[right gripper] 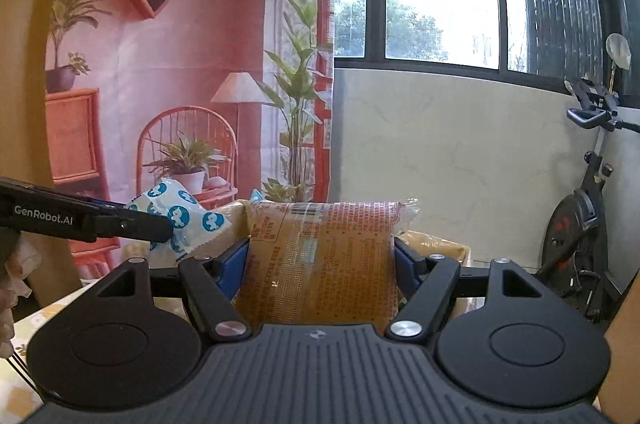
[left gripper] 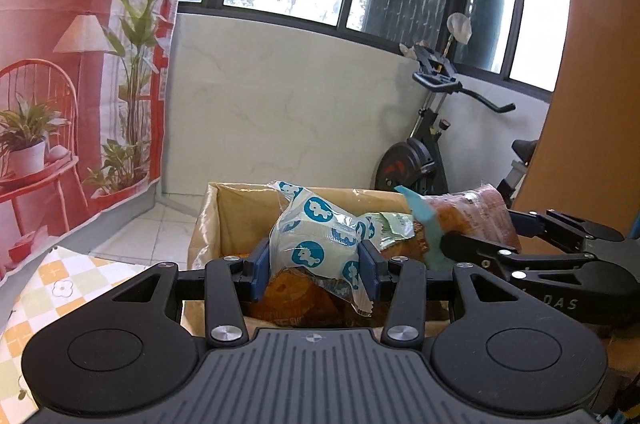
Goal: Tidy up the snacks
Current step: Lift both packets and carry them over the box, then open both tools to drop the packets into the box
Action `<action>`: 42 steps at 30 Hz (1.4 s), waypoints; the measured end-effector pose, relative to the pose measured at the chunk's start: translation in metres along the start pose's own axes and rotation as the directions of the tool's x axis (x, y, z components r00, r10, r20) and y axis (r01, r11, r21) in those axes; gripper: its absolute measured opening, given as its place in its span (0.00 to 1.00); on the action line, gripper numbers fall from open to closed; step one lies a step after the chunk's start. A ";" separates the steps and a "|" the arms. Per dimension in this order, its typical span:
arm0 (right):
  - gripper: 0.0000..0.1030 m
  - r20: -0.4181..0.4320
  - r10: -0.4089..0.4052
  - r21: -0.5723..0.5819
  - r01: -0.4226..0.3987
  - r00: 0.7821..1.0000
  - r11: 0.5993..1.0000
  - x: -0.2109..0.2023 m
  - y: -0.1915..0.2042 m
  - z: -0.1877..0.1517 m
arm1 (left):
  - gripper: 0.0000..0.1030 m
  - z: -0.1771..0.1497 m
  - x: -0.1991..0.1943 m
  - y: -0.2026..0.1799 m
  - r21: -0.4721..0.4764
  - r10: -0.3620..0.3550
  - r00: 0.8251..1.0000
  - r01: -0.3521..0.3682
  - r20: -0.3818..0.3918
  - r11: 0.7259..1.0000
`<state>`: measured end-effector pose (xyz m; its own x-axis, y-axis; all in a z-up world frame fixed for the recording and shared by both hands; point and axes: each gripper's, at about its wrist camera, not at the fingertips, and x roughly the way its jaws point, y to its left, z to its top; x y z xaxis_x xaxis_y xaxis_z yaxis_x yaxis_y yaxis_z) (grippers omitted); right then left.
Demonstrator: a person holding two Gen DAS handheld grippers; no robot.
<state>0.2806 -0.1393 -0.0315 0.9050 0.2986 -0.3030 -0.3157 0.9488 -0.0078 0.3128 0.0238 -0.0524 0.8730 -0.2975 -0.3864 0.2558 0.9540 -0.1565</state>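
Observation:
My left gripper (left gripper: 315,270) is shut on a white snack packet with blue unicorn circles (left gripper: 316,244) and holds it over an open cardboard box (left gripper: 236,212). The box holds more snack packets, an orange one (left gripper: 296,300) right under the packet. My right gripper (right gripper: 320,260) is shut on an orange-brown snack packet with printed text (right gripper: 320,264); it shows in the left wrist view (left gripper: 472,220) at the right, above the box. The unicorn packet also shows in the right wrist view (right gripper: 188,220), held by the left gripper at the left.
The box stands on a table with a yellow checked cloth (left gripper: 52,300). An exercise bike (left gripper: 432,152) stands behind the box by the white wall. A printed red backdrop (left gripper: 60,64) hangs at the left. An orange-brown panel (left gripper: 592,104) rises at the right.

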 end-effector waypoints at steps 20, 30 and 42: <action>0.83 -0.060 -0.101 0.012 0.102 0.993 0.995 0.028 0.001 -0.015 | 0.60 0.001 0.019 0.016 0.007 0.016 0.997 -0.015 -0.070 1.000; 0.78 -0.068 -0.057 0.028 0.059 0.996 0.998 -0.009 -0.012 -0.013 | 0.60 -0.002 0.010 0.014 -0.006 0.006 0.997 -0.007 -0.075 1.000; 0.08 -0.209 0.019 0.035 -0.012 0.978 0.999 0.020 -0.019 -0.002 | 0.60 -0.005 0.007 0.015 -0.017 0.004 0.997 -0.005 -0.071 1.000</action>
<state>0.3039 -0.1515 -0.0393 0.8192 0.2884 -0.4957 -0.3163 0.9482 0.0289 0.3208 0.0359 -0.0625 0.8425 -0.2955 -0.4505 0.2438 0.9548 -0.1703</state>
